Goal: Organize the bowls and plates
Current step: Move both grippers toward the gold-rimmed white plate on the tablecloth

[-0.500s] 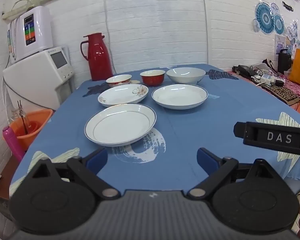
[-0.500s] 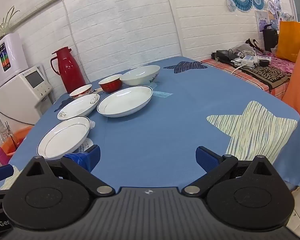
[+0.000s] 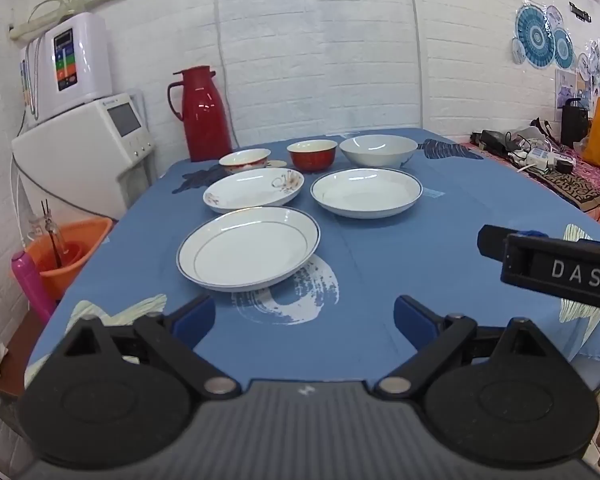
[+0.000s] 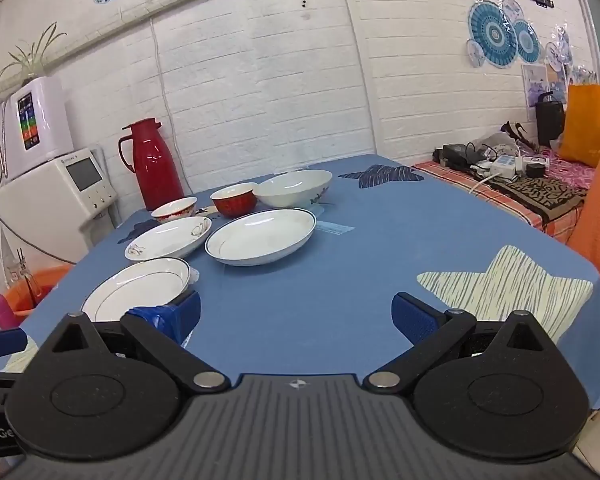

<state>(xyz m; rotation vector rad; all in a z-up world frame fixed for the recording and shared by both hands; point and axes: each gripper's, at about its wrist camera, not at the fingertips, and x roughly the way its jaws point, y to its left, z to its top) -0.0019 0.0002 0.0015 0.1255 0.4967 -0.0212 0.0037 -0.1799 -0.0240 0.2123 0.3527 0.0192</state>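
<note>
Plates (image 3: 248,249) w/ bowls (image 3: 378,150) (nearest rim half-hidden, right view)

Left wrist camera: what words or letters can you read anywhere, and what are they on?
"DAS": white letters on the black right gripper body, at the right edge.
White appliance: small label above its screen, too blurred to read.
Water purifier: coloured panel text, too small to read.
Black wall sign: unreadable.
</note>
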